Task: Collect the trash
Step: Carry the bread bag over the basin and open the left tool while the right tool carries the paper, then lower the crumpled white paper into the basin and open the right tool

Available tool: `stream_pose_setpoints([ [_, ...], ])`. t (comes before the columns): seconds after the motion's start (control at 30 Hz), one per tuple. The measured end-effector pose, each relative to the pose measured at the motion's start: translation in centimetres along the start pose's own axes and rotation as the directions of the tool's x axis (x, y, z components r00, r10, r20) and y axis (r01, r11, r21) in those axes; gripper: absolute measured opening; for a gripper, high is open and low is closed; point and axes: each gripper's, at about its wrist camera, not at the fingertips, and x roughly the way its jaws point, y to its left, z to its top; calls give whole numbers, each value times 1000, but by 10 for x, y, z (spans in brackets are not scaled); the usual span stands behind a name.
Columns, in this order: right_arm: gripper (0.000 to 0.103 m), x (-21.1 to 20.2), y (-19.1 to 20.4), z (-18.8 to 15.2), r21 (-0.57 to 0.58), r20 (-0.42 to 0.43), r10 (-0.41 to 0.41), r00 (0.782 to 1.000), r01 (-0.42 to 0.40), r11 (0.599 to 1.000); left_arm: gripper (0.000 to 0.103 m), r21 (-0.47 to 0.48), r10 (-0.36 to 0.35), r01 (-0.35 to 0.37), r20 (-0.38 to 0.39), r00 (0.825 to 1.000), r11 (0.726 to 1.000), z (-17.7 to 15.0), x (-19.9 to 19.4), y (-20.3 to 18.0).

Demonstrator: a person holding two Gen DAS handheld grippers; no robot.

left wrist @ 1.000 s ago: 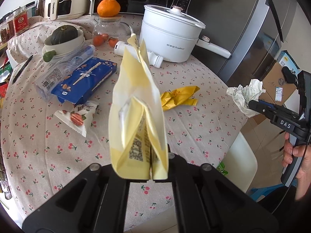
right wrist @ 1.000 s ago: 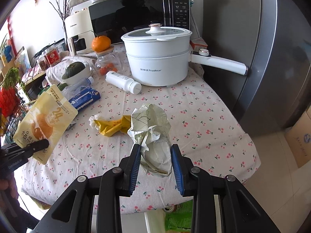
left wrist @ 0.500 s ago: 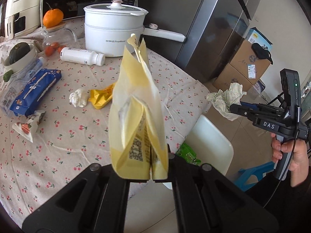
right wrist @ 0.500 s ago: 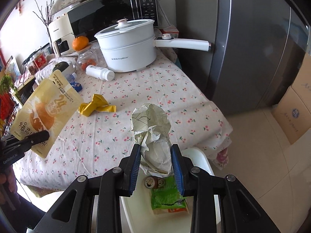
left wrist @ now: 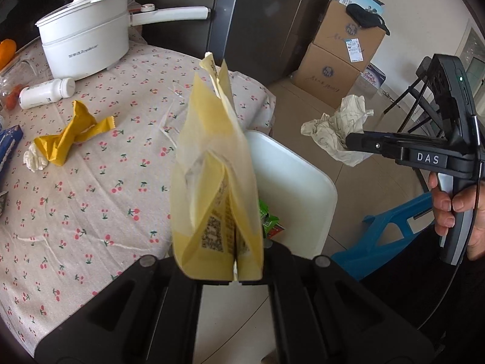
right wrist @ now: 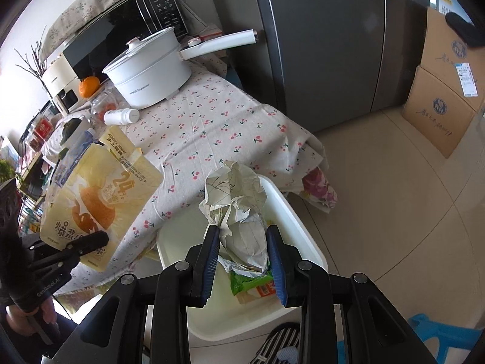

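Observation:
My left gripper (left wrist: 222, 265) is shut on a yellow snack pouch (left wrist: 212, 182) and holds it upright over the table's edge, beside the white trash bin (left wrist: 303, 182). The pouch also shows in the right wrist view (right wrist: 97, 194). My right gripper (right wrist: 242, 254) is shut on a crumpled paper wad (right wrist: 239, 209), held above the white trash bin (right wrist: 291, 221). The wad also shows in the left wrist view (left wrist: 339, 130). Green wrappers (right wrist: 251, 282) lie in the bin. A yellow wrapper (left wrist: 72, 130) and a white tissue ball (left wrist: 35, 160) lie on the table.
A cherry-print tablecloth (left wrist: 91, 197) covers the table. On it stand a white pot (left wrist: 85, 45) and a white bottle (left wrist: 45, 92). A grey fridge (right wrist: 327, 39) and cardboard boxes (left wrist: 339, 57) stand behind. A blue stool (left wrist: 391, 230) is on the floor.
Both grippers have swung right, away from the table middle toward the bin. The paper wad now hangs right over the bin and the pouch is at the bin's edge.

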Motion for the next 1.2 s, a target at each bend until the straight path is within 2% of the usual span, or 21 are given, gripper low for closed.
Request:
stream_pose_setpoints([
  [0.27, 33, 0, -15, -8, 49, -16, -12, 1000, 13, 999, 2, 72, -30, 36, -93, 995, 997, -9, 42, -31],
  [0.5, 33, 6, -21, -9, 58, -34, -30, 999, 32, 998, 3, 100, -14, 24, -106, 994, 995, -13, 58, -34],
  [0.57, 33, 7, -21, -9, 61, -36, -31, 999, 33, 998, 6, 99, -4, 14, -100, 995, 995, -13, 58, -32],
  [0.6, 33, 7, -21, -10, 62, -38, -31, 999, 33, 998, 9, 97, 0, 10, -100, 995, 995, -12, 58, -30],
  [0.67, 33, 8, -21, -10, 61, -41, -31, 999, 34, 998, 31, 90, 5, 4, -98, 995, 996, -11, 55, -28],
  [0.77, 33, 11, -20, -10, 61, -48, -33, 998, 36, 998, 49, 84, 18, -11, -84, 996, 996, -11, 48, -25],
  [0.87, 33, 14, -20, -10, 61, -52, -34, 998, 37, 997, 59, 73, 24, -18, -76, 997, 997, -11, 40, -20],
  [1.2, 33, 24, -16, -11, 47, -76, -30, 997, 34, 998, 78, 15, 53, -52, -36, 998, 999, -9, 9, 5],
])
